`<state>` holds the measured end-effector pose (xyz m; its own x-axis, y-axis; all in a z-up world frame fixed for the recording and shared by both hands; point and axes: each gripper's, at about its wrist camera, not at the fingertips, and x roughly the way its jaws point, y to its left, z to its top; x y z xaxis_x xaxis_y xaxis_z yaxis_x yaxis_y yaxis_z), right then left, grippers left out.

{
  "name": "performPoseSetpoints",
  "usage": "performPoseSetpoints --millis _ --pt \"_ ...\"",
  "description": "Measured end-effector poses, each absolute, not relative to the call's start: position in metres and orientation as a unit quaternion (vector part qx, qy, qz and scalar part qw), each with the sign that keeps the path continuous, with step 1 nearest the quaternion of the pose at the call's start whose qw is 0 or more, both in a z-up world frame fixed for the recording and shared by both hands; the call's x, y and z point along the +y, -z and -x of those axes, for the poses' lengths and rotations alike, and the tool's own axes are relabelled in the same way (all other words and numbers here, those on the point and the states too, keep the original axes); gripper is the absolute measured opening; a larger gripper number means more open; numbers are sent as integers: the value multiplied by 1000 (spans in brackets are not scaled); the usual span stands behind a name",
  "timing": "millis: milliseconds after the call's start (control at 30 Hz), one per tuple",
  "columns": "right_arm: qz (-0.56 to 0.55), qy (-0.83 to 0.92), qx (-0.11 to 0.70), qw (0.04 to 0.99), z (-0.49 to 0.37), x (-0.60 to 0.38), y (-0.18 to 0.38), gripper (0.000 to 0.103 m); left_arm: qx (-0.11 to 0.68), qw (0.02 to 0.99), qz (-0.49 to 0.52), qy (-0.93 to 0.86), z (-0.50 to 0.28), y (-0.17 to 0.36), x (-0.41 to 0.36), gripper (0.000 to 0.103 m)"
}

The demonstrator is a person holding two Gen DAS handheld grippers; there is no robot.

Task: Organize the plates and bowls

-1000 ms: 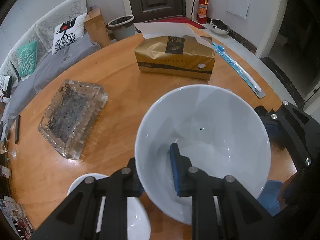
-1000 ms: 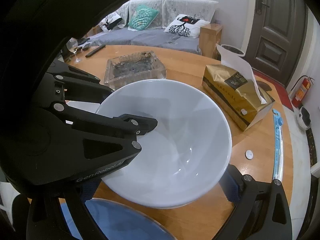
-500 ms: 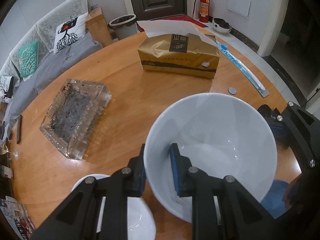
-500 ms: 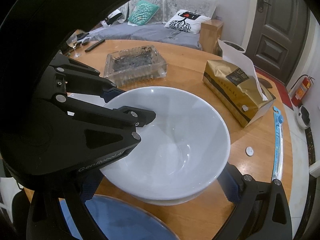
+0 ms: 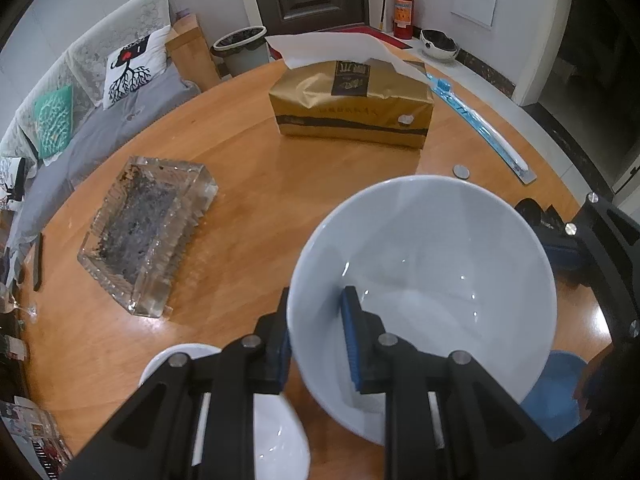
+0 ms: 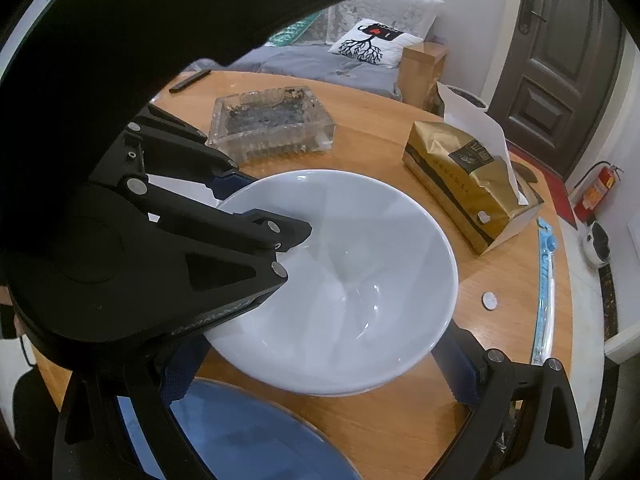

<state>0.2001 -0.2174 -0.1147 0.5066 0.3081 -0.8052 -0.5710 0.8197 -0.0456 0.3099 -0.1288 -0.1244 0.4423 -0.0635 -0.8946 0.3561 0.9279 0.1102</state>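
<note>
Two grippers are meeting at the large white ceramic bowl (image 5: 432,280). The left gripper (image 5: 316,344) is pinching its near rim with narrow jaws. The right gripper (image 6: 320,384) is standing wide around it, empty, above the blue round plate (image 6: 240,436) on the wooden table (image 5: 248,184), just beneath.

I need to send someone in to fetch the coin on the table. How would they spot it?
On the round wooden table, find the gold tissue pack with a white tissue sticking out. Between its right end and the white bowl lies the coin, flat on the wood. It is the only small, round, silver thing there; the long blue toothbrush package lies just beyond it.
</note>
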Motion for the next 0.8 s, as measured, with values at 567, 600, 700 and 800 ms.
performPoseSetpoints --millis 567,600,700,800 --pt "169 -255 383 872 -174 -222 93 98 492 857 -104 114 -295 94 -98 20" --pt "173 -258 377 873 -171 -220 91 98 490 859 -100 109 -293 89 -90 20" --pt "182 -281 347 876 -155 -211 79 98 485 865 -88 91 -286 77 -66 25" --pt "177 -318 335 869 -140 -196 71 102 479 871 -84 75 -276 72 -39 38"
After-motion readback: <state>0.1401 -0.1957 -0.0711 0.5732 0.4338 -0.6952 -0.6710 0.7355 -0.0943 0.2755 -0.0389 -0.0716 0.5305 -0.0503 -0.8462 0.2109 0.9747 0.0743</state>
